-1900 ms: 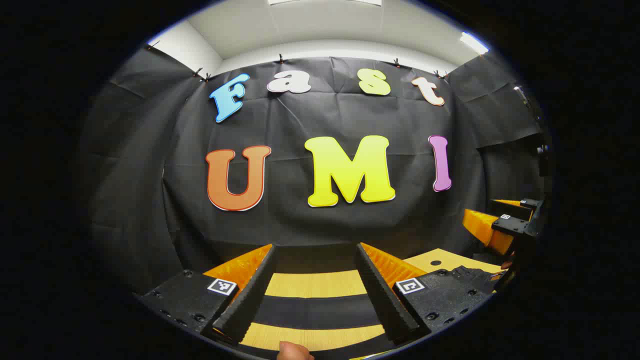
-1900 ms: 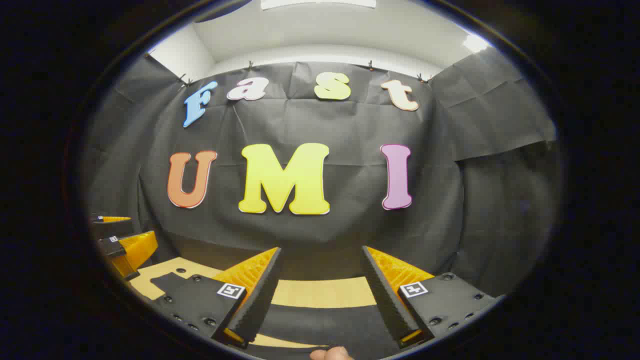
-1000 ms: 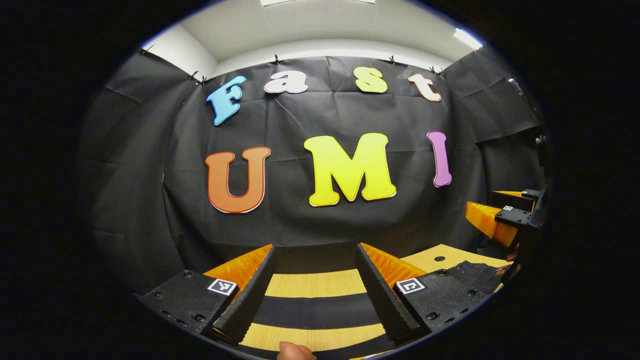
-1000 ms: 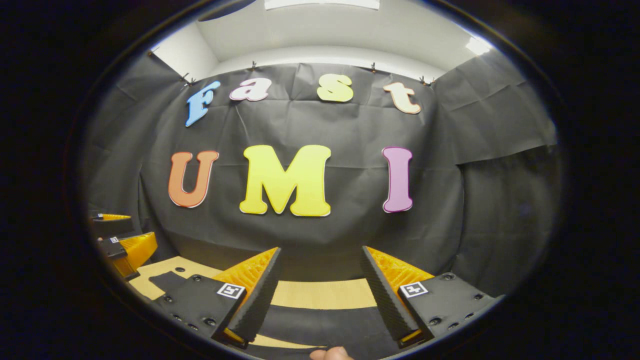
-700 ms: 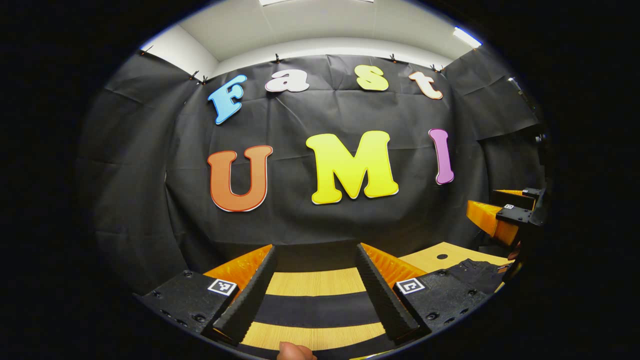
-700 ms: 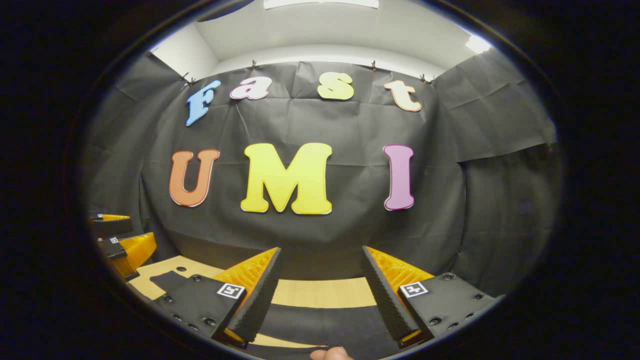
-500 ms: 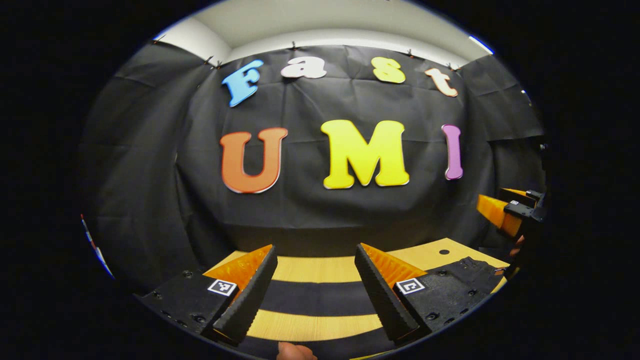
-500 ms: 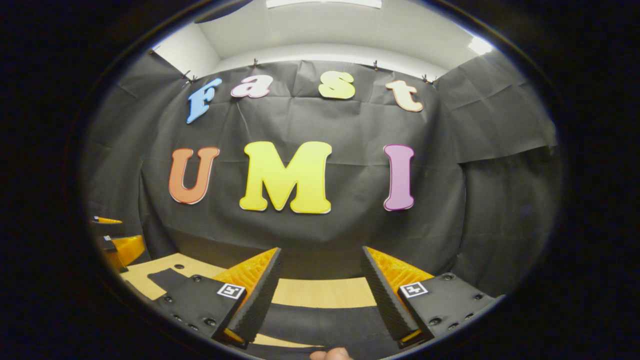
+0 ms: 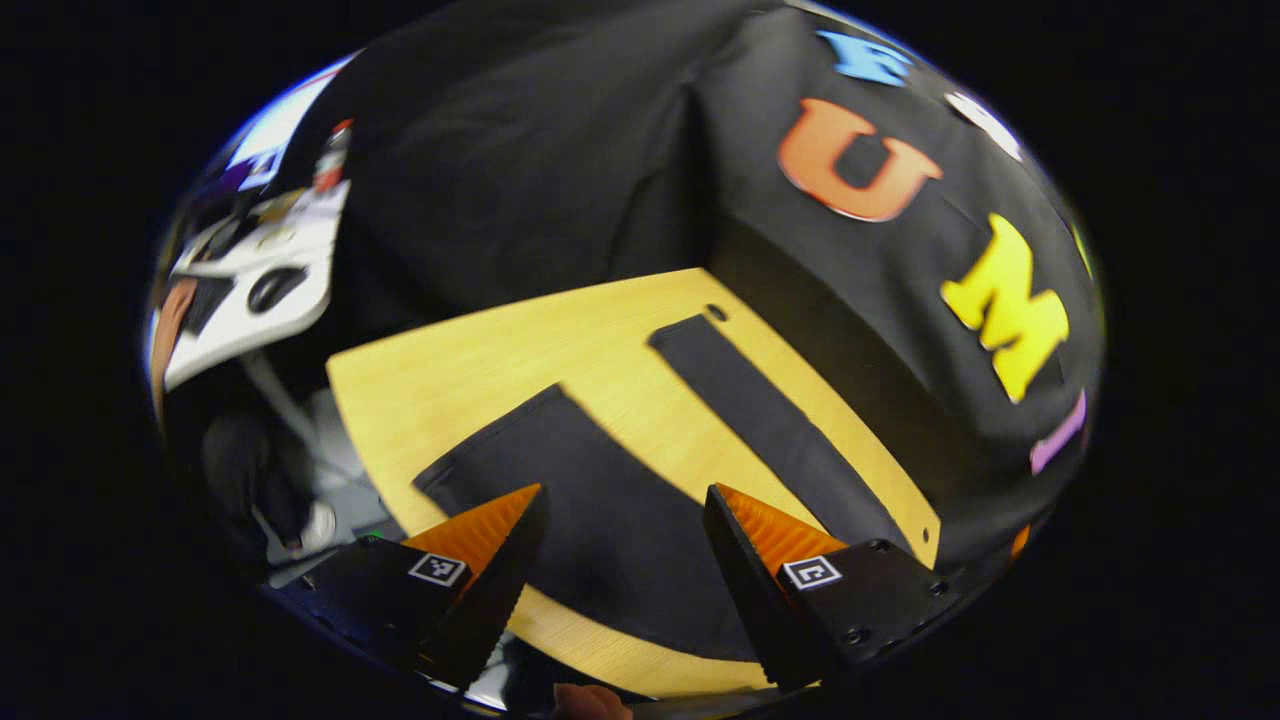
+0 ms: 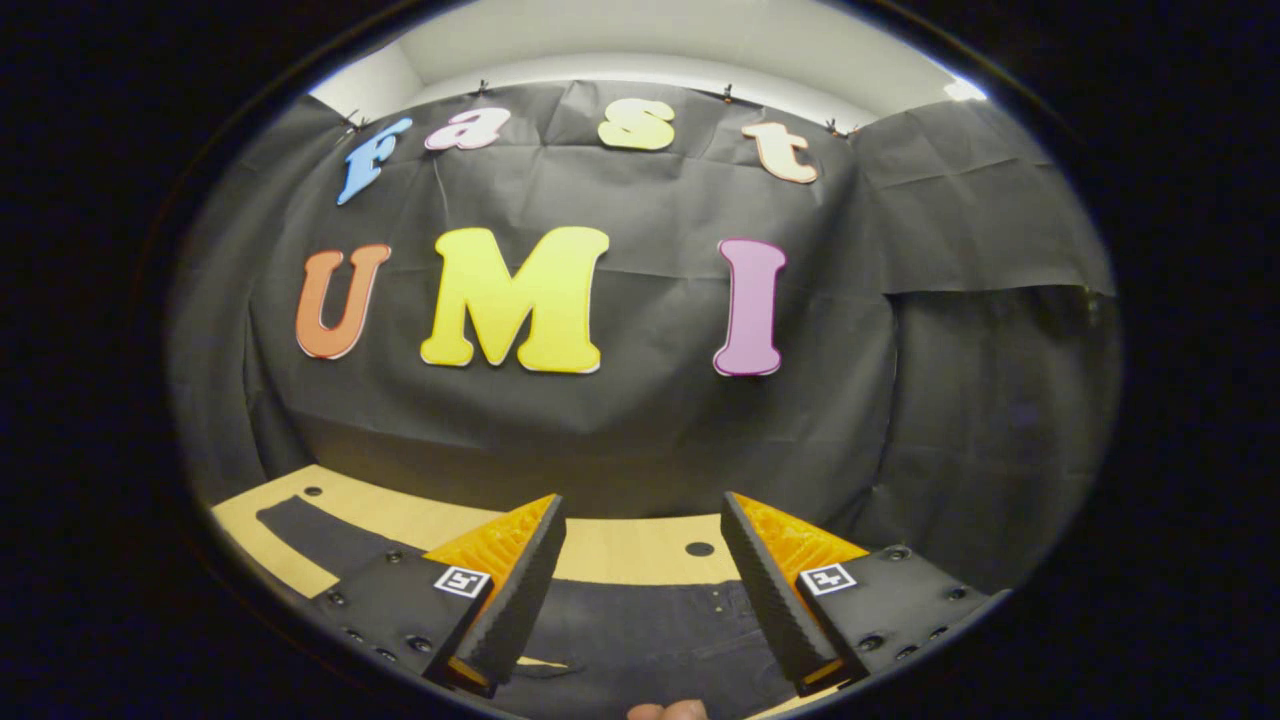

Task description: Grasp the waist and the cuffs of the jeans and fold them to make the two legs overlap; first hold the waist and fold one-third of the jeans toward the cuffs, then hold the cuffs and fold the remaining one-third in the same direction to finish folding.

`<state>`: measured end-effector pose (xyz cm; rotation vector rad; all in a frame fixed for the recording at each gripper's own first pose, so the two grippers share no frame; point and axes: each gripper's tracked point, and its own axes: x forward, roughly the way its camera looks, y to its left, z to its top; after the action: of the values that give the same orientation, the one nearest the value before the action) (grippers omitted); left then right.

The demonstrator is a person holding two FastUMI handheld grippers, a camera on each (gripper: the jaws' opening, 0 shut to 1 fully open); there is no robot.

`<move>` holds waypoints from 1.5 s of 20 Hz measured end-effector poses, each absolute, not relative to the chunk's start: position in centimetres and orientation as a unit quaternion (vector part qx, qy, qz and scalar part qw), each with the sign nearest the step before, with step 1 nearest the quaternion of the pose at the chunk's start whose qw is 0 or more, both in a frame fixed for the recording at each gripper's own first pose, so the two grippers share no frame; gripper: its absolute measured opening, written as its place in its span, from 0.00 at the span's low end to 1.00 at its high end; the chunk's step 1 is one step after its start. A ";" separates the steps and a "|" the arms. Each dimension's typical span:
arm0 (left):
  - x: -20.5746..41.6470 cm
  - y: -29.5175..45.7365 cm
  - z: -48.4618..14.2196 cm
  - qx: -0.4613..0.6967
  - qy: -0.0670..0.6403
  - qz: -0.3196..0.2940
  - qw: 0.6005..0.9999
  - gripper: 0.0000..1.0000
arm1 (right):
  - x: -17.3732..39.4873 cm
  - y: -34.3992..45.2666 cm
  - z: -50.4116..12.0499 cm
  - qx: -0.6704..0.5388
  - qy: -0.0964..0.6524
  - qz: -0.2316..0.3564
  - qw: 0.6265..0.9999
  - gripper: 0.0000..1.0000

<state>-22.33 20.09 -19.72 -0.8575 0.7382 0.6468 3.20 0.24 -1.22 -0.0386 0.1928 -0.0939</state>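
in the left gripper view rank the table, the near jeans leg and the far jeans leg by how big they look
1. table, largest.
2. near jeans leg.
3. far jeans leg, a narrower strip; it lies farther from the camera, so the true difference is unsure.

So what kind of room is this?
Probably a recording booth: black cloth walls, a wooden table with dark jeans spread flat, and a hand-held left gripper open above them.
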 end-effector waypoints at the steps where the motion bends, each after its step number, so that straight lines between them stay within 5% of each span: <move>1: -23.7 20.8 -20.7 -0.438 0.352 0.320 0.763 0.99 | 3.8 0.3 -1.0 -0.018 0.101 -0.050 0.993 0.93; 4: -26.1 20.8 -22.1 -0.551 0.355 0.358 0.664 1.00 | 3.9 -0.6 -1.0 -0.007 0.114 -0.065 0.991 0.96; 9: -26.3 20.0 -23.8 -0.603 0.350 0.394 0.599 1.00 | 2.7 -4.0 -3.2 0.012 0.146 -0.107 0.983 0.96; 15: -24.5 22.0 -24.7 -0.617 0.336 0.396 0.591 0.97 | 0.3 -8.7 -5.3 0.038 0.174 -0.155 0.972 0.93; 20: -24.3 21.9 -25.6 -0.571 0.372 0.378 0.627 0.97 | -0.5 -10.5 -8.0 0.057 0.205 -0.176 0.961 0.96; 22: -24.6 21.9 -26.5 -0.558 0.382 0.382 0.630 0.79 | -1.2 -10.9 -9.2 0.062 0.221 -0.176 0.957 0.96; 25: -24.9 21.9 -26.6 -0.600 0.354 0.399 0.596 0.19 | -1.3 -11.6 -11.0 0.087 0.253 -0.173 0.948 0.99; 30: -24.8 22.1 -27.0 -0.619 0.345 0.392 0.587 0.09 | -4.2 -14.7 -17.1 0.184 0.383 -0.188 0.885 0.93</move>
<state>-24.83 22.13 -26.99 -1.4433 0.8032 0.9144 -4.19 -14.74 -17.12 0.3832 0.7974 -0.3908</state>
